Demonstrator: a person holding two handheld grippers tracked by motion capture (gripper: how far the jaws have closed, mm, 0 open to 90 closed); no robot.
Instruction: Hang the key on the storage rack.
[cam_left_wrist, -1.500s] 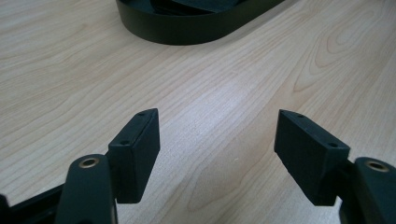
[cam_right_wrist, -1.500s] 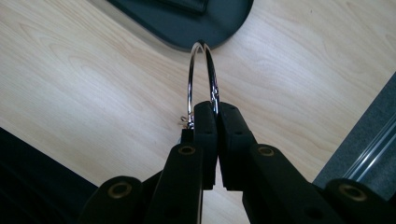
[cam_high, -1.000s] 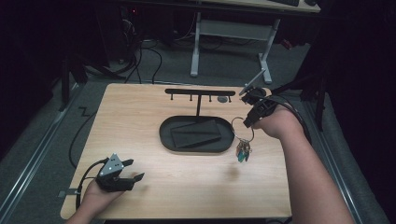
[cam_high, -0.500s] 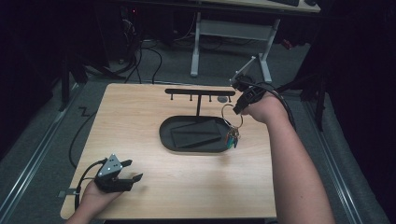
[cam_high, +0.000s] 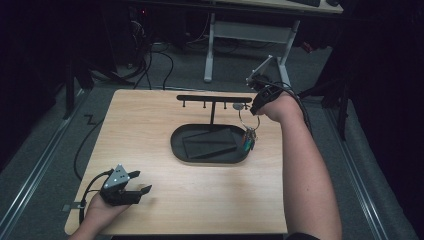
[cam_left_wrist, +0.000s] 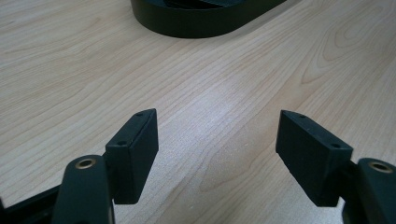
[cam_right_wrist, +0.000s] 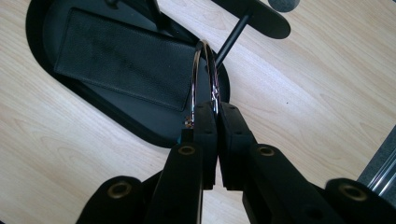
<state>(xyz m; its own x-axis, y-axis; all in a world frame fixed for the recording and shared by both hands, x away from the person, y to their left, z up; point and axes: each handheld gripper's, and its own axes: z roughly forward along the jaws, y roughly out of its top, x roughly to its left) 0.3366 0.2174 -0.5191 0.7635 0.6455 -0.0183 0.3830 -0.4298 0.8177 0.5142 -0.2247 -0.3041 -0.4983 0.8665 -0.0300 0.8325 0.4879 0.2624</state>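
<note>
A black oval tray (cam_high: 176, 145) stands mid-table with a T-shaped hook rack (cam_high: 214, 98) rising from its far side. My right gripper (cam_high: 255, 109) is shut on a metal key ring (cam_high: 248, 119), just right of the rack's right end. Several keys (cam_high: 249, 141) hang from the ring over the tray's right rim. In the right gripper view the ring (cam_right_wrist: 205, 70) stands edge-on above the closed gripper (cam_right_wrist: 217, 109), in front of the rack's post (cam_right_wrist: 233, 37) and a black leather pad (cam_right_wrist: 126, 60) lying in the tray. My left gripper (cam_high: 141, 181) rests open on the table's near left, empty (cam_left_wrist: 217, 140).
A small grey disc (cam_high: 238, 106) sits by the rack's right end. The tray's wall (cam_left_wrist: 201, 23) lies ahead of the left gripper. A metal desk frame (cam_high: 210, 45) and cables (cam_high: 160, 60) are on the floor behind the table.
My right hand has carried the key ring leftward and farther back, from over the bare table right of the tray to beside the rack's right end. The left gripper has stayed still.
</note>
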